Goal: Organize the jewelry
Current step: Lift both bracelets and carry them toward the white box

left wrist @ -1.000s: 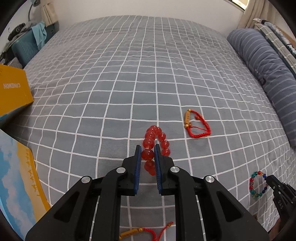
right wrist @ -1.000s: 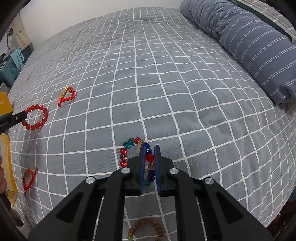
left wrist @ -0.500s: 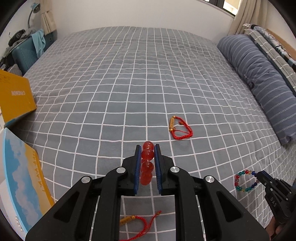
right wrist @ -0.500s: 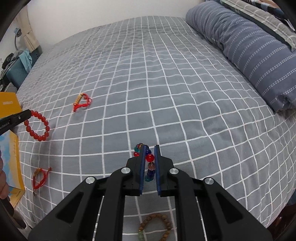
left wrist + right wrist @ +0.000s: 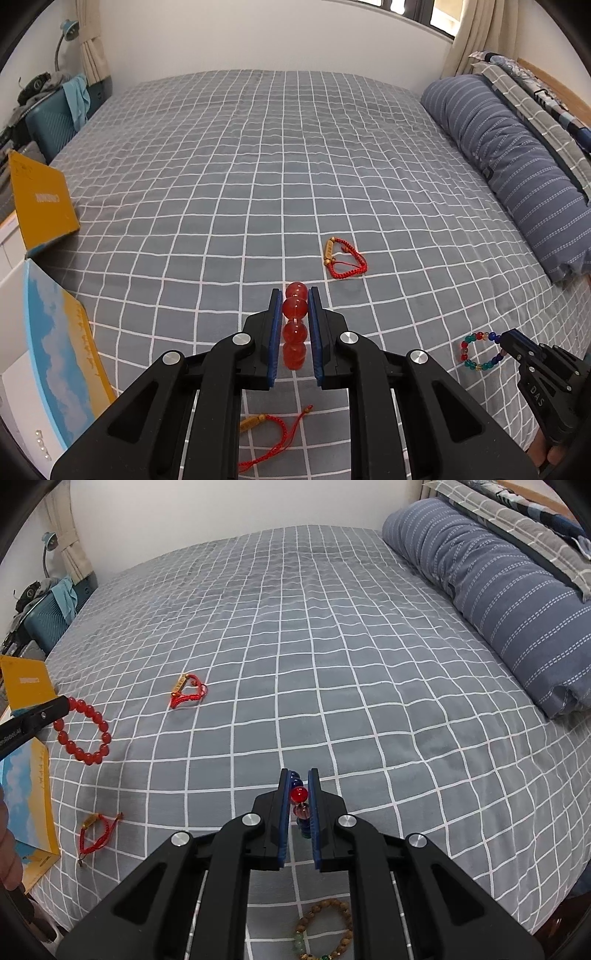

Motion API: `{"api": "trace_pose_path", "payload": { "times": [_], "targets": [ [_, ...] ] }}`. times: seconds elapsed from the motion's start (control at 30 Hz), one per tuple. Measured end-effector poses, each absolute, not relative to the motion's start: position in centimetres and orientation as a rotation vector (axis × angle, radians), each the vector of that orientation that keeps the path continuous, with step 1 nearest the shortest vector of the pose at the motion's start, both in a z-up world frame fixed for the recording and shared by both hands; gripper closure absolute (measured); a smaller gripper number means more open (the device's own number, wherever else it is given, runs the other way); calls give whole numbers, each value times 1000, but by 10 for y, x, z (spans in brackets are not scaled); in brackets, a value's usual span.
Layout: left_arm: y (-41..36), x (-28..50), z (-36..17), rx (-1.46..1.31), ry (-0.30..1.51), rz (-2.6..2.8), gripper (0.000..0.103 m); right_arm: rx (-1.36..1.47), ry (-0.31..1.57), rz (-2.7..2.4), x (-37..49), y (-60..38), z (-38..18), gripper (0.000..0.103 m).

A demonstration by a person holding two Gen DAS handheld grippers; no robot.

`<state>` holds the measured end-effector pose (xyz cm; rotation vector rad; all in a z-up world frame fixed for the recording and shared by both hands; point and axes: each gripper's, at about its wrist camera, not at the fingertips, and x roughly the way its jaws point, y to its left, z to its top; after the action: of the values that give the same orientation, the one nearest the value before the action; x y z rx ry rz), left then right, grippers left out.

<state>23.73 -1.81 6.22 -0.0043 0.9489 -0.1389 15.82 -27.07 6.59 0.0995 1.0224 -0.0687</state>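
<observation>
My left gripper [image 5: 293,308] is shut on a red bead bracelet [image 5: 294,328] and holds it in the air above the grey checked bed cover; the bracelet hangs as a ring in the right wrist view [image 5: 84,731]. My right gripper [image 5: 298,794] is shut on a multicolour bead bracelet [image 5: 300,805], also lifted; it shows as a ring in the left wrist view [image 5: 480,350]. A red cord bracelet with a gold tube [image 5: 343,258] lies ahead on the cover. A second red cord bracelet [image 5: 273,432] lies under my left gripper. A brown wooden bead bracelet [image 5: 325,934] lies under my right gripper.
An open box with a yellow lid [image 5: 40,203] and a blue-and-yellow inner flap [image 5: 59,354] sits at the bed's left edge. A striped blue bolster pillow [image 5: 517,177] lies along the right side. A teal suitcase [image 5: 51,122] stands beyond the bed at the far left.
Both grippers have risen with their bracelets, which now hang off the cover. The view of the bed has widened and the jewelry on it looks further below.
</observation>
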Motion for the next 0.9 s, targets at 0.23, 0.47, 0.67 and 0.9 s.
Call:
{"api": "trace_pose_path", "payload": {
  "times": [0.23, 0.47, 0.67, 0.9],
  "targets": [
    [-18, 225, 69, 4, 939, -145, 90, 98, 1001, -67, 148, -266, 79, 94],
    [-9, 205, 79, 7, 927, -148, 90, 75, 984, -53, 141, -253, 92, 94],
    [3, 191, 89, 11, 912, -137, 90, 45, 965, -35, 137, -234, 105, 94],
    [22, 176, 107, -6, 890, -113, 90, 29, 934, 7, 134, -209, 122, 94]
  ]
}}
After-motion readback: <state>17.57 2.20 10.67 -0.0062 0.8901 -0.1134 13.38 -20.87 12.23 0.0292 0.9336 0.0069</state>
